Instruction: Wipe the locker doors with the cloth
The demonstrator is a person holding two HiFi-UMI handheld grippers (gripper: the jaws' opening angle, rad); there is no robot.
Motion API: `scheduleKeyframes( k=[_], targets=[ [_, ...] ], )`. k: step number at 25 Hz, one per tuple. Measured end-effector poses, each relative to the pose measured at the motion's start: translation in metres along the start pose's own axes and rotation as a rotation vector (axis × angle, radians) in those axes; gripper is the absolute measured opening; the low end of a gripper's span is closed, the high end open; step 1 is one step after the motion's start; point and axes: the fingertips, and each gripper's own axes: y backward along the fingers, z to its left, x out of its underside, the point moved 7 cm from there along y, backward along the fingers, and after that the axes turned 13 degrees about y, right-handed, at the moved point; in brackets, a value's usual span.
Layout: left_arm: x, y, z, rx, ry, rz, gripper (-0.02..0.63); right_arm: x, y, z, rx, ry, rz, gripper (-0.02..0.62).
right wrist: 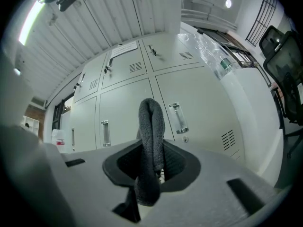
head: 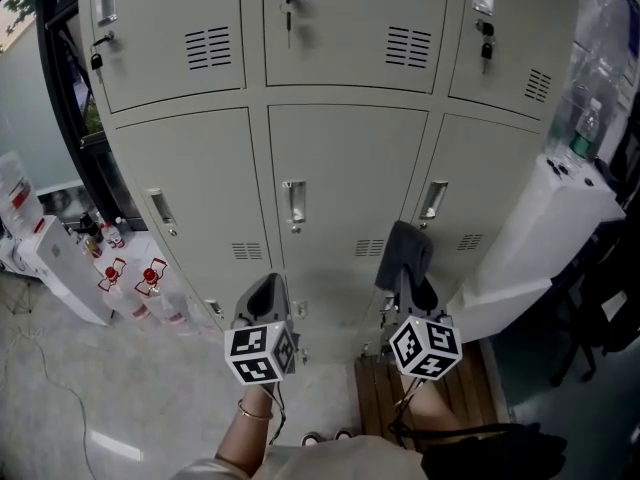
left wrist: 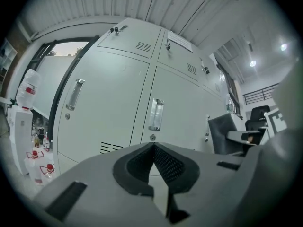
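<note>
In the head view, a bank of grey locker doors (head: 345, 168) is seen from above, with the left tool (head: 266, 290) and the right tool (head: 407, 273) both held low in front of the bottom row. A dark grey cloth (head: 404, 251) is carried at the tip of the right tool, before the lower right door by its handle; whether it touches the door cannot be told. Red-capped bottles (head: 130, 280) are seen on the floor to the left.

In the left gripper view, the jaws of the left tool (left wrist: 154, 146) are seen closed tip to tip, with nothing held between them. The locker doors (left wrist: 109, 103) are faced, well apart from the jaws.

In the right gripper view, the right tool (right wrist: 151, 151) is clamped on the cloth (right wrist: 151, 124), which is folded over and stands up out of the jaws, one end hanging down below them. The locker doors (right wrist: 125, 110) are seen behind it.
</note>
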Motion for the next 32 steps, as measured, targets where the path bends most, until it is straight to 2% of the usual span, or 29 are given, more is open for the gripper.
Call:
scheduleKeyframes(
  k=[8, 14, 21, 28, 32],
  targets=[
    [-0.001, -0.001, 0.002, -0.033, -0.037, -0.006, 0.003, -0.010, -0.011, 0.008, -0.067, 0.007, -0.041, 0.072],
    [-0.013, 0.003, 0.009, -0.059, -0.061, -0.004, 0.003, -0.032, -0.035, 0.039, -0.157, 0.029, -0.125, 0.072],
    [-0.045, 0.002, 0.020, -0.089, -0.081, -0.094, 0.003, -0.079, -0.063, 0.085, -0.269, 0.063, -0.256, 0.072],
    [-0.063, 0.004, 0.040, -0.135, -0.073, -0.123, 0.003, -0.122, -0.084, 0.122, -0.312, 0.087, -0.366, 0.072],
    [-0.069, 0.005, 0.048, -0.153, -0.061, -0.131, 0.003, -0.131, -0.098, 0.136, -0.321, 0.084, -0.375, 0.072]
  ],
)
